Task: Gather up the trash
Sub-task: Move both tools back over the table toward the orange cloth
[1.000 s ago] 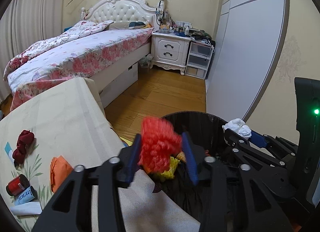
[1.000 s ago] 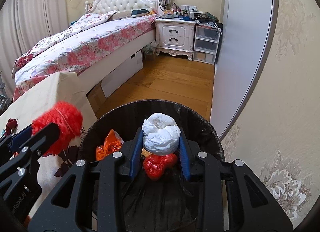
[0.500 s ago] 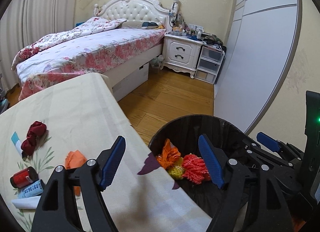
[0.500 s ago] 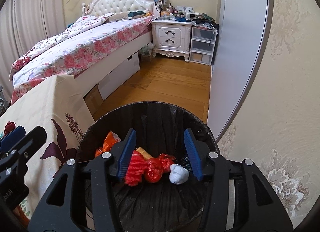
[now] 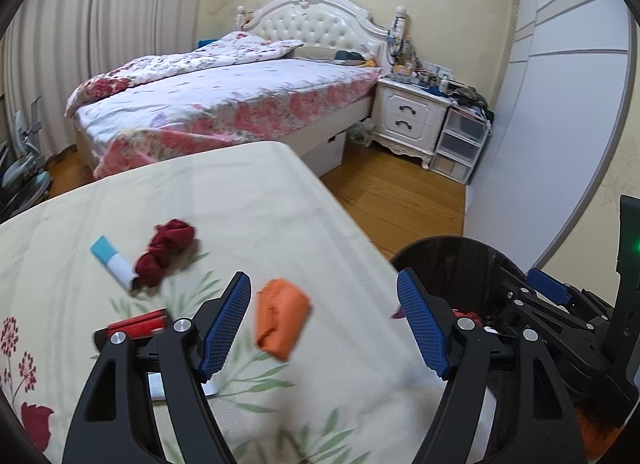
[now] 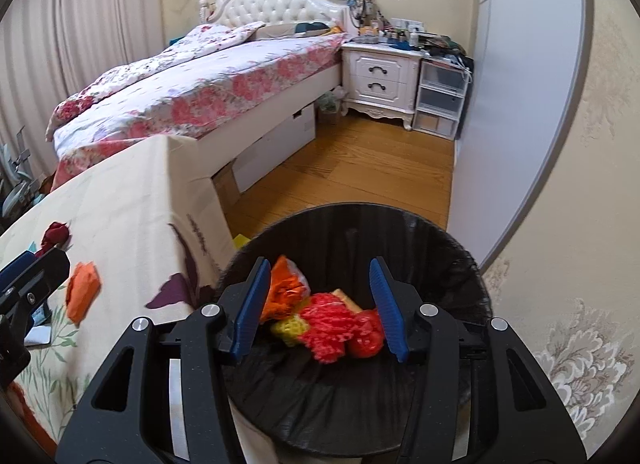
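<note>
My left gripper [image 5: 324,320] is open and empty over the cloth-covered table [image 5: 248,199]. An orange crumpled wrapper [image 5: 282,318] lies just beyond and between its fingers. A dark red crumpled piece [image 5: 166,250], a white and blue tube [image 5: 112,262] and a red can [image 5: 138,326] lie further left. My right gripper [image 6: 320,306] is open and empty over the black bin [image 6: 460,260]. In the bin lie a red fuzzy ball [image 6: 332,324], an orange wrapper [image 6: 286,288], a yellow net [image 6: 290,326] and a red bag [image 6: 368,334].
A bed with a floral cover [image 5: 240,99] stands behind the table. A white nightstand [image 5: 412,119] and plastic drawers [image 5: 460,143] stand at the far wall. A grey wardrobe door [image 6: 516,83] is right of the bin. Wooden floor [image 6: 360,167] lies between.
Both grippers opened and dropped their loads, the red fuzzy ball and the white wad, into the bin. My left gripper then swung left from the bin to over the table.
</note>
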Available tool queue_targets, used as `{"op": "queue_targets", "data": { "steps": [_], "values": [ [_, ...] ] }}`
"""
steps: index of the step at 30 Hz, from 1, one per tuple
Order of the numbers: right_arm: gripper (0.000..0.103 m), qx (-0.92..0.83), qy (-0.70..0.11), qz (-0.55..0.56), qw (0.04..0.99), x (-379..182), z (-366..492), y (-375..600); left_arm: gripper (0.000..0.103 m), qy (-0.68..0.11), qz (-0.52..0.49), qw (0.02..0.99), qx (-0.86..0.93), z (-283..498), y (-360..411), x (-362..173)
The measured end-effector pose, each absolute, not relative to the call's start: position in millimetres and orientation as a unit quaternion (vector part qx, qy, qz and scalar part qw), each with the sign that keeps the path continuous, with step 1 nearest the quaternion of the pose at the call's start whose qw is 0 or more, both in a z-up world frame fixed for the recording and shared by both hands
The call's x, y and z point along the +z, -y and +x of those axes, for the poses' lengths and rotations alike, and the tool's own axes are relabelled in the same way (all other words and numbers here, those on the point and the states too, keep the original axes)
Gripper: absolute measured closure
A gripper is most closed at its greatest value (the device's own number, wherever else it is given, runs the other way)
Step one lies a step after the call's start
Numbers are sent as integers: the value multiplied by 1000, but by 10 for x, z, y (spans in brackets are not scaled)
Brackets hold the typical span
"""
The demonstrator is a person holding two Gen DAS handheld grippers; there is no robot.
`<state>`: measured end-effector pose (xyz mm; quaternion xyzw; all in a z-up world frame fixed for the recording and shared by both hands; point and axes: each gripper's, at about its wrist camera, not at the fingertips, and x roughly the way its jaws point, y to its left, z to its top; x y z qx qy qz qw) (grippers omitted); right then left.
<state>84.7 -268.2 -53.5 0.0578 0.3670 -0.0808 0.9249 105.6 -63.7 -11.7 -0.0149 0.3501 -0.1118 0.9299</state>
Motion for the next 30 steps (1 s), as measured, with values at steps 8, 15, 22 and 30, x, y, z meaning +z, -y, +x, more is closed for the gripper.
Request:
{"op": "queue_targets", "data": {
  "steps": [8, 15, 22, 30],
  "values": [
    [53, -27, -374, 37, 926, -488, 904, 2159, 30, -349, -29, 935, -65, 998, 143, -63],
    [53, 20, -384, 18, 923, -495, 944, 1680, 30, -353, -44, 934, -22, 944, -327, -107],
    [53, 61, -392, -3, 918, -489, 946, 1223, 30, -354, -61, 933, 9, 910, -708, -137],
    [53, 70, -416, -1, 907, -567, 1035, 1000, 30, -355, -74, 932, 27, 895, -979, -172]
  ]
}}
